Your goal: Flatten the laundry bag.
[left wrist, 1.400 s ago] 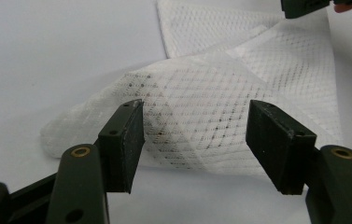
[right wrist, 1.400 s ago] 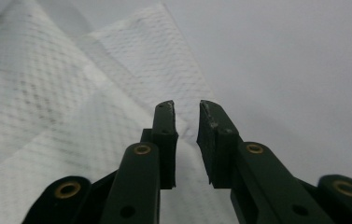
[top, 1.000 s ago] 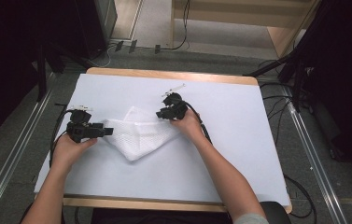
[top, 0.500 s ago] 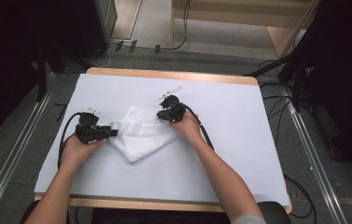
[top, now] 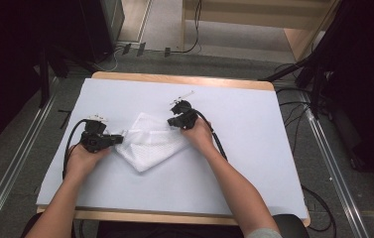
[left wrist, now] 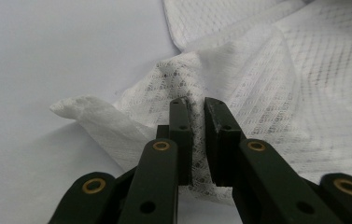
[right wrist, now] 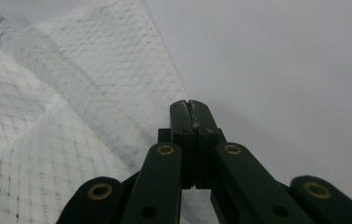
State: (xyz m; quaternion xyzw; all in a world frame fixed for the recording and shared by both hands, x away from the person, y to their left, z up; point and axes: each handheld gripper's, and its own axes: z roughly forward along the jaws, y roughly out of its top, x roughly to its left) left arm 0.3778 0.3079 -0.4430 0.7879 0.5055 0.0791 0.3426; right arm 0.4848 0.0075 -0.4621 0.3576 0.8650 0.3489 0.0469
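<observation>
— Leftward hand slid in since a second ago; high view has the left gripper point(top: 117, 139) at the cloth point(top: 151, 141), mid-table point(top: 254, 148).
— Left view?
— Jaws slightly apart, straddling a raised fold point(left wrist: 183, 79); not yet clenched.
— Right view?
— Right gripper point(right wrist: 193, 108) clamped together at the cloth's edge; whether it holds fabric, I cannot tell.
</observation>
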